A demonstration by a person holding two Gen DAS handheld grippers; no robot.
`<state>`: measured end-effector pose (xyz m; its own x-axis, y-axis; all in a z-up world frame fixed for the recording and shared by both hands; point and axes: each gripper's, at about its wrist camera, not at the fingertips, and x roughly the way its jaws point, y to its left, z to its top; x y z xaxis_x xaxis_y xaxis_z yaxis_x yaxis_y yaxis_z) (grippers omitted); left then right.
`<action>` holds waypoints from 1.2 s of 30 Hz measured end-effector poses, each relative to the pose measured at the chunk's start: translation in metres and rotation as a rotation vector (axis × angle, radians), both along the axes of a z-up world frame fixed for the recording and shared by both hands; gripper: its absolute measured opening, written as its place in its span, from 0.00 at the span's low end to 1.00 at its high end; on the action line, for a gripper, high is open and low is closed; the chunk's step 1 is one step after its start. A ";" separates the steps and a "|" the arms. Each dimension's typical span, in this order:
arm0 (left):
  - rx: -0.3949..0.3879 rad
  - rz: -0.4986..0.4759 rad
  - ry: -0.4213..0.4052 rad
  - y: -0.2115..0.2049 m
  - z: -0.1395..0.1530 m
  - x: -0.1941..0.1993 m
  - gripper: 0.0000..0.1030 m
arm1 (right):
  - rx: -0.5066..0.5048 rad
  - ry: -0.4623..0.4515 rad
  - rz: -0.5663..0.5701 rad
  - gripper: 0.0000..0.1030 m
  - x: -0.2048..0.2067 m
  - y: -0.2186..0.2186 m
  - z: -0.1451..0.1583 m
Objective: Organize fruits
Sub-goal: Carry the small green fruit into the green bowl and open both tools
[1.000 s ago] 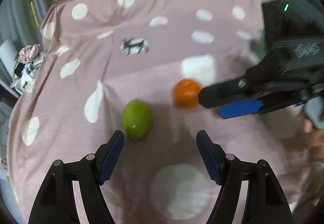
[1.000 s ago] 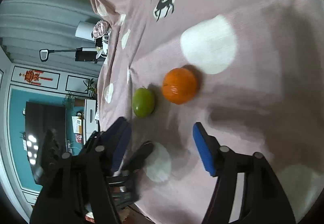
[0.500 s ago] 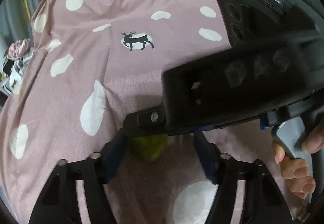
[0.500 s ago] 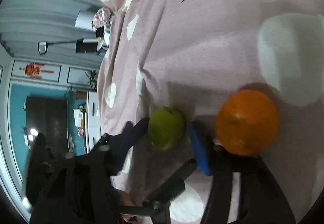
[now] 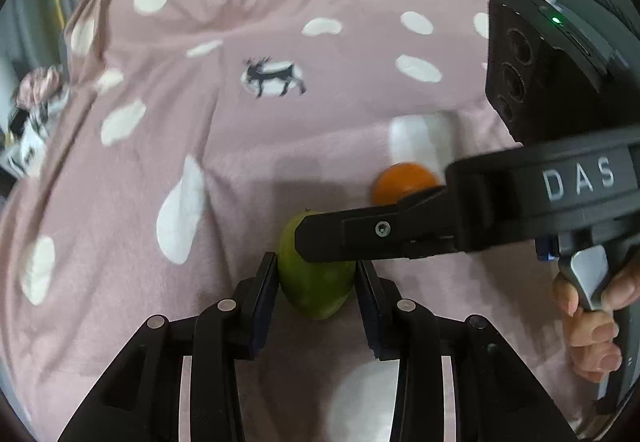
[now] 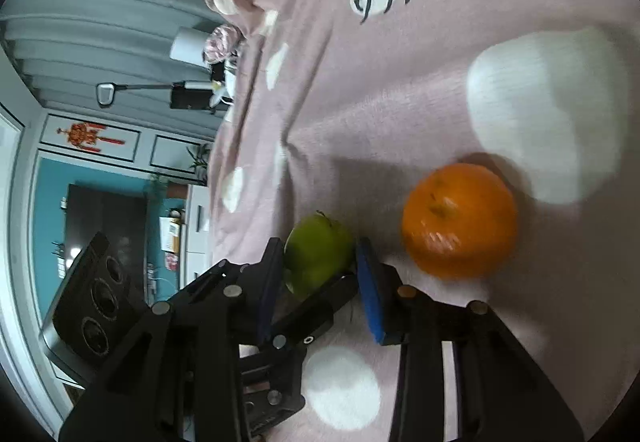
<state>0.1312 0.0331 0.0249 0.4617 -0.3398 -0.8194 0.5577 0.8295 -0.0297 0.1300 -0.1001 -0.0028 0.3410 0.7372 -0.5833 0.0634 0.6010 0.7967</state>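
Observation:
A green mango-like fruit (image 5: 316, 282) lies on the pink dotted cloth (image 5: 240, 162). My left gripper (image 5: 316, 278) has both pads against its sides. My right gripper (image 6: 318, 262) also has its pads around the same green fruit (image 6: 316, 258), and its black finger crosses over the fruit in the left wrist view (image 5: 380, 230). An orange (image 6: 460, 220) sits on the cloth just right of the right gripper; it shows partly behind that gripper in the left wrist view (image 5: 402, 180).
The cloth (image 6: 440, 82) carries white dots and a deer print (image 5: 274, 76). Its edge drops off at the left toward a room with curtains, a shelf and clutter (image 6: 120, 202). A hand (image 5: 592, 306) holds the right gripper's handle.
Both grippers have closed in around the green fruit. The right gripper moved left from the orange to the green fruit, and its body has lifted off the left camera's view.

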 end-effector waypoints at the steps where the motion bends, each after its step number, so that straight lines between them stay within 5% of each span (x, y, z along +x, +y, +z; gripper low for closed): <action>1: 0.004 -0.008 -0.015 -0.006 0.006 -0.004 0.37 | 0.002 -0.014 -0.006 0.36 -0.004 -0.005 0.006; 7: -0.068 -0.080 -0.074 -0.058 0.057 -0.031 0.37 | 0.016 -0.138 -0.097 0.34 -0.045 -0.069 0.064; 14: -0.124 -0.271 -0.103 -0.180 0.087 -0.075 0.37 | -0.044 -0.215 -0.283 0.34 -0.120 -0.184 0.106; 20: -0.204 -0.384 -0.005 -0.283 0.070 -0.092 0.37 | -0.107 -0.194 -0.460 0.34 -0.177 -0.280 0.101; 27: -0.186 -0.425 0.039 -0.325 0.044 -0.109 0.38 | -0.046 -0.186 -0.556 0.39 -0.207 -0.314 0.077; 30: -0.180 -0.354 0.085 -0.316 0.044 -0.104 0.58 | -0.016 -0.218 -0.652 0.62 -0.218 -0.319 0.079; 33: -0.212 -0.258 0.003 -0.282 0.057 -0.101 0.76 | -0.023 -0.266 -0.657 0.83 -0.223 -0.311 0.094; 36: -0.233 -0.190 -0.118 -0.237 0.072 -0.098 0.98 | -0.052 -0.286 -0.603 0.85 -0.210 -0.286 0.104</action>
<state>0.0335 -0.2034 0.0969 0.4590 -0.6009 -0.6544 0.7128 0.6888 -0.1325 -0.0801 -0.3866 0.1017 0.8309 0.3428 -0.4383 0.1909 0.5643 0.8032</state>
